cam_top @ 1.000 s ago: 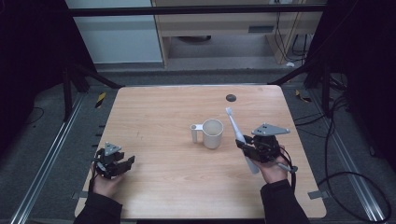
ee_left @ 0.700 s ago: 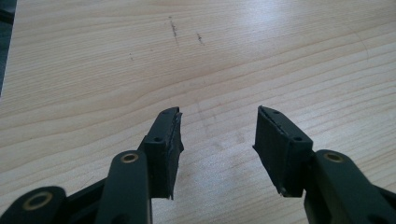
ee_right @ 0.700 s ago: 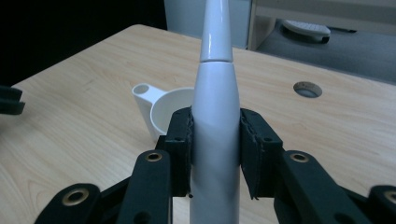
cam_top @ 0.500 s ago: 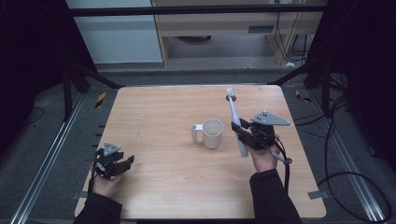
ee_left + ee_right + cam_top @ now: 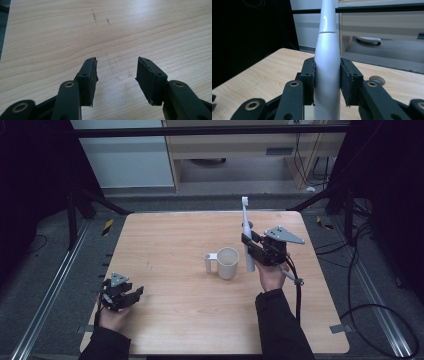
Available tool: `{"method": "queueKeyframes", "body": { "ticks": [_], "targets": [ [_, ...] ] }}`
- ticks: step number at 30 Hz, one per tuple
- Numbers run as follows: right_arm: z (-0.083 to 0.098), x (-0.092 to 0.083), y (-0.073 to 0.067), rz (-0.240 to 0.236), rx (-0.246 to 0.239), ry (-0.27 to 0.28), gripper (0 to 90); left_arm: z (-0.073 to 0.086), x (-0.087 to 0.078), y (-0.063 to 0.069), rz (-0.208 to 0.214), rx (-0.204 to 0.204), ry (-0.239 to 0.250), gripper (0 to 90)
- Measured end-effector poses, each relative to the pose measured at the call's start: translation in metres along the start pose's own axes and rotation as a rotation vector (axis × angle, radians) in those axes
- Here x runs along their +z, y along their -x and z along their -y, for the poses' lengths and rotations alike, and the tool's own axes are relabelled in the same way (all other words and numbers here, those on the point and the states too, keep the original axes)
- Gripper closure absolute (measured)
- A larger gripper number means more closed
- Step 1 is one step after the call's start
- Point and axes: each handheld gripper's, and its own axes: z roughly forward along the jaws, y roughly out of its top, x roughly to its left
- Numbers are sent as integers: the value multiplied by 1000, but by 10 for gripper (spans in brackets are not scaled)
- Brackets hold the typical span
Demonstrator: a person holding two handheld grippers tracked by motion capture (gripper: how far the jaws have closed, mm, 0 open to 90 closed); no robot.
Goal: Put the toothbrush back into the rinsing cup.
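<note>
A white electric toothbrush (image 5: 246, 232) stands nearly upright in my right gripper (image 5: 251, 246), which is shut on its handle just right of a cream mug (image 5: 227, 263). In the right gripper view both pads press the white toothbrush handle (image 5: 327, 72), and its neck runs up out of the frame. The mug stands upright near the table's middle with its handle pointing left. My left gripper (image 5: 131, 296) rests low at the table's near left, jaws open. In the left gripper view, bare wood lies between its pads (image 5: 150, 78).
The wooden table (image 5: 165, 245) has a small dark round thing (image 5: 377, 79) at its far right, behind the toothbrush. A cable trails from the right gripper down the forearm. Dark floor, metal rails and a cabinet surround the table.
My right gripper has lifted the toothbrush and carried it away from the near edge, turning it from a slant to nearly upright beside the mug. The left gripper stayed put.
</note>
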Motion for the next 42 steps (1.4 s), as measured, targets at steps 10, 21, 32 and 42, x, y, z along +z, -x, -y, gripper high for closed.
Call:
{"method": "queueKeyframes", "body": {
  "ticks": [10,21,32,42],
  "targets": [
    [-6,19,-2,0,42,55,669,0,0,0,-2,3,2,496],
    [-7,37,-4,13,75,84,669,0,0,0,-3,4,1,496],
    [0,54,-8,13,90,82,668,0,0,0,-3,3,1,497],
    [9,72,-13,17,93,46,669,0,0,-1,-2,1,2,497]
  ]
}}
